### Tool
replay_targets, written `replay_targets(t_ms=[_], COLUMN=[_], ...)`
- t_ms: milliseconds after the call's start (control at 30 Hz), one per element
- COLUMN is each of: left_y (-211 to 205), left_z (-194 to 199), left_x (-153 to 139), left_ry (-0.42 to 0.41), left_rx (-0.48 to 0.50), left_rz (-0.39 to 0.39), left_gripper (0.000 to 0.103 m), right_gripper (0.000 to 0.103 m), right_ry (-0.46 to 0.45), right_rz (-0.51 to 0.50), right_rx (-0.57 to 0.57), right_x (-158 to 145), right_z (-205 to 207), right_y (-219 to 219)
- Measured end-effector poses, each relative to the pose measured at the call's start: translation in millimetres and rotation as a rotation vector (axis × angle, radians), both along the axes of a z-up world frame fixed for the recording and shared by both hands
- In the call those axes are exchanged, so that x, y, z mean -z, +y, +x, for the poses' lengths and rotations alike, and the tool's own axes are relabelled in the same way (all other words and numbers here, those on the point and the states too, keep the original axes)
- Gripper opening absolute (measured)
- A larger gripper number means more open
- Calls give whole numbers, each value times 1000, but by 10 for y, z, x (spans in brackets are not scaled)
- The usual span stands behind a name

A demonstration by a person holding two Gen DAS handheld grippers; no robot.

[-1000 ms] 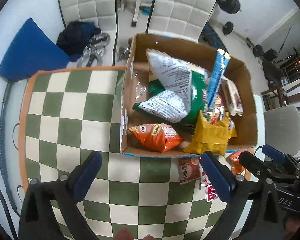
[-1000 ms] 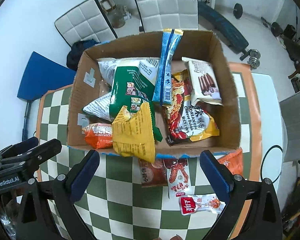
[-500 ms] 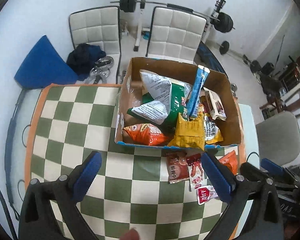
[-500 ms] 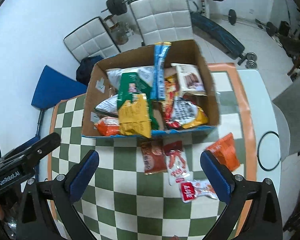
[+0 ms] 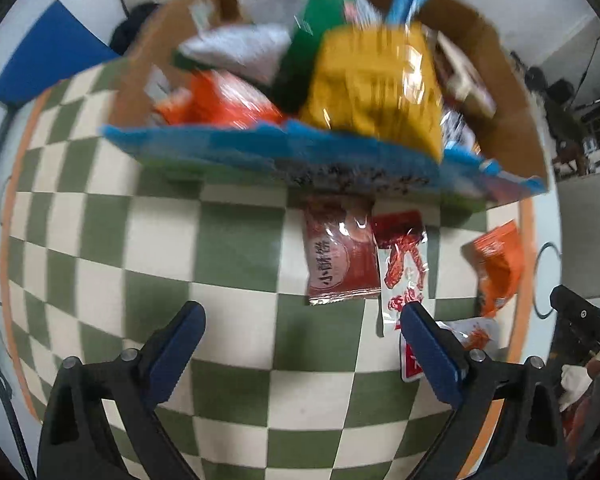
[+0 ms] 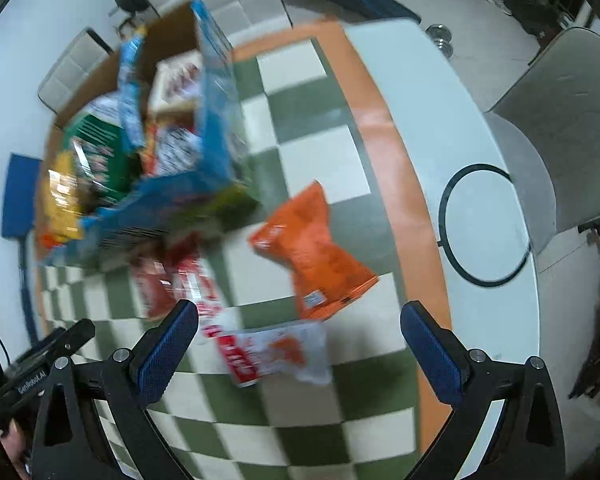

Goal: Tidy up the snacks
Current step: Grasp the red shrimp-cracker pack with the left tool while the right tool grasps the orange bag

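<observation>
A cardboard box (image 5: pixel 508 92) (image 6: pixel 216 136) stuffed with snack bags stands on the green-and-white checked cloth (image 5: pixel 228 248). In front of it lie a dark red packet (image 5: pixel 340 260), a clear packet with red print (image 5: pixel 404 268), an orange bag (image 5: pixel 500 264) (image 6: pixel 316 248) and a white-and-red packet (image 6: pixel 276 352). My left gripper (image 5: pixel 302 336) is open above the cloth, just short of the red packets. My right gripper (image 6: pixel 298 332) is open, low over the white-and-red packet and close to the orange bag. Neither holds anything.
A yellow bag (image 5: pixel 376 80) leans over the box's front edge. The white table (image 6: pixel 440 128) extends right of the cloth, with a black ring (image 6: pixel 448 216) on it. Padded chairs (image 6: pixel 572 92) stand around the table. The other gripper (image 6: pixel 40 360) shows at lower left.
Both grippers have dropped down and forward toward the loose packets in front of the box; the right one has swung rightward. The views are blurred by motion. Both stay open.
</observation>
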State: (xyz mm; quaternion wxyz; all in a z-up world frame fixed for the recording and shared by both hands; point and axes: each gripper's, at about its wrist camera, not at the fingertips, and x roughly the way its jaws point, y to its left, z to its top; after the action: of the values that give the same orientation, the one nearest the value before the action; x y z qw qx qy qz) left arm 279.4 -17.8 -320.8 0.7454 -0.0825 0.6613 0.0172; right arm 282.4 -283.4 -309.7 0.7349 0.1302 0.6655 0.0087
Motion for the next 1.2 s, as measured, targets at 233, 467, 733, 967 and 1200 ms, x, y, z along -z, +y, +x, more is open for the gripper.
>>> replay_targets(t_ms=[233,467,733,967,1200], left_y=[-188,-323,-425,-536,-475], left_z=[279,435,400,392,181], left_x=[493,688,687,613,548], left_ry=[46,55,49,94,94], left_rx=[4,20,50,110,83], left_rz=[30,59,71,88,100], left_gripper=[95,94,70,55,54], right_gripper=[103,102,88,56,40], right_ry=[58,92,99,130,123], right_rz=[-58,-44,-30,-59,-56], right_rx=[-122,-154,-160,-159,-135], right_x=[534,771,886,954,866], right_z=[231,362,453,438,351], right_y=[21,56,78,82,77])
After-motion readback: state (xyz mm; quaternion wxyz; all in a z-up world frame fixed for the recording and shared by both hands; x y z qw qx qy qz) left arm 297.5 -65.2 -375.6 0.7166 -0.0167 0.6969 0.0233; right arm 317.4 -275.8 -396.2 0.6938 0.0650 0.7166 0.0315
